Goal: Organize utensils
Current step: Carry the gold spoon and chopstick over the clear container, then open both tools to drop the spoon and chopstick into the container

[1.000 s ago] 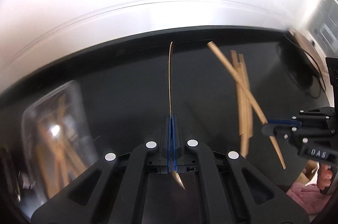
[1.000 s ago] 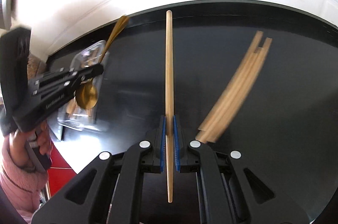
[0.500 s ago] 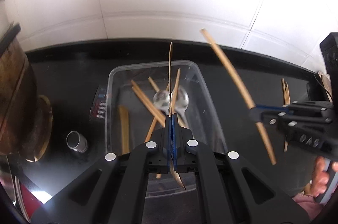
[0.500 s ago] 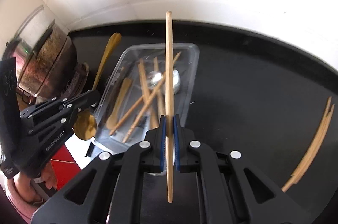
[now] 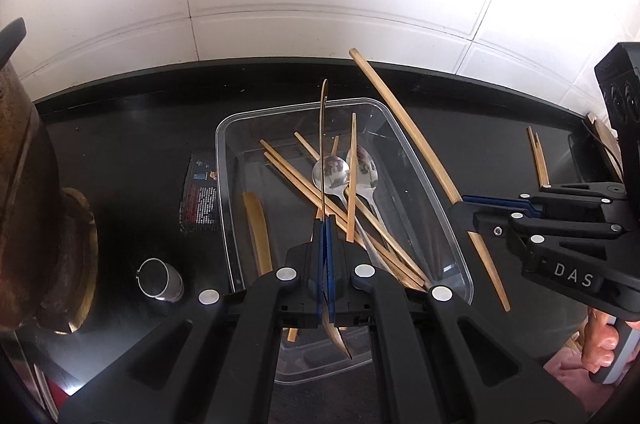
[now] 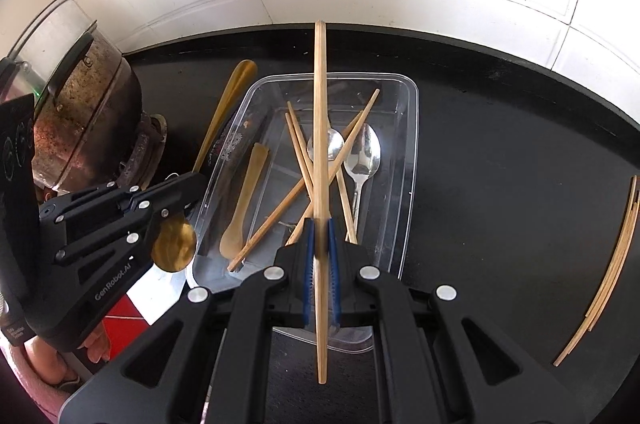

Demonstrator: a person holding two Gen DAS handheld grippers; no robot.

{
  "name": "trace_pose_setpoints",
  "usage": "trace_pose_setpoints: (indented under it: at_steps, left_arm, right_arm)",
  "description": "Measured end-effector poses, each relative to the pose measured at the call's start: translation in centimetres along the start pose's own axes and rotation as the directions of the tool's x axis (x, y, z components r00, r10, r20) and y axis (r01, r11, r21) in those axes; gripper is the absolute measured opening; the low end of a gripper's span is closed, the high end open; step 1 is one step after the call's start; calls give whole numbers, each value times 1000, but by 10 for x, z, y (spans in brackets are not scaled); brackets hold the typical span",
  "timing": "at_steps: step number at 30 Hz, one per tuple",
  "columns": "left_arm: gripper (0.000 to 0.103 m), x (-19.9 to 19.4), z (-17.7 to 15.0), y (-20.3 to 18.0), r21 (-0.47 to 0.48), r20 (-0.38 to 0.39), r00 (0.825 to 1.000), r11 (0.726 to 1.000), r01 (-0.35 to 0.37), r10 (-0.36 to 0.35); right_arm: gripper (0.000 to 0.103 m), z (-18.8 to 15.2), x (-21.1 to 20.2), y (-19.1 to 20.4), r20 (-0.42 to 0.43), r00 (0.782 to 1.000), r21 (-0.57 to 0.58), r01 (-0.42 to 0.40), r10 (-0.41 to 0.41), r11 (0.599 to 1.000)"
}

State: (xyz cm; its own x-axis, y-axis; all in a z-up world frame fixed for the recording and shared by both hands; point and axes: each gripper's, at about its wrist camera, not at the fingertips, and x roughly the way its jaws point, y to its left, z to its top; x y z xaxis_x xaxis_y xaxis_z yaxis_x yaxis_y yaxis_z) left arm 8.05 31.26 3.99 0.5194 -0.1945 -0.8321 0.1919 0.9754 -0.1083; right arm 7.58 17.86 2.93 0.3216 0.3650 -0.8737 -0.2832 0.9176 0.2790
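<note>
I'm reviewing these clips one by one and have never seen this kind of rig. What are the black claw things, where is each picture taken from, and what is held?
No robot here: a person holds a two-finger gripper in each hand, each with a fisheye camera looking forward along its fingers. One picture comes from the left gripper, shut on a gold spoon seen edge-on. The other comes from the right gripper, shut on a wooden chopstick. Each view also shows the other gripper at its edge. Below both, on a black counter, sits a clear plastic container holding chopsticks, two silver spoons and a wooden spoon. More loose chopsticks lie on the counter to the right.
</note>
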Motion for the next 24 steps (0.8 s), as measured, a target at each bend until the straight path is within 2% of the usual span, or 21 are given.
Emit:
trace_pose_setpoints:
  at_steps: [4,7,8,9,10,11,12,13,17,24]
  left_arm:
    - [0,5,1,-2,10,0,1000,1000,11,-11]
    - [1,9,2,1,4,-11,1000,1000,2,-2]
    - [7,10,4,4,-9,-12,1000,1000,-7,7]
    - [35,11,6,7,-25,-11,1000,1000,-11,11]
    - [62,10,8,12,-50,2,1000,999,-20,20]
    - [97,6,10,15,-75,37,998,996,-48,51]
    - [97,-2,10,17,-98,95,991,992,-84,93]
    - [97,-5,12,18,-106,119,986,989,-104,117]
    - [97,0,20,10,-83,104,984,987,-138,147]
    - [97,28,27,-50,-23,36,999,999,-39,40]
  right_arm:
    - [8,3,3,1,-4,1000,10,9,-9,1000]
    - [9,5,12,5,-39,999,-4,23,-23,1000]
    - [11,5,16,6,-57,998,-13,37,-37,999]
    - [35,4,18,6,-66,997,-17,48,-49,999]
    - [84,2,20,3,-69,995,-19,64,-65,998]
    - [98,1,19,1,-60,995,-17,78,-78,997]
    - [96,-1,16,-3,-38,995,-14,95,-96,995]
    - [96,-3,14,-10,-31,991,-14,127,-127,992]
    - [96,-13,11,-41,-49,981,39,188,-186,981]
    - [96,-43,-5,-108,-102,963,162,263,-249,951]
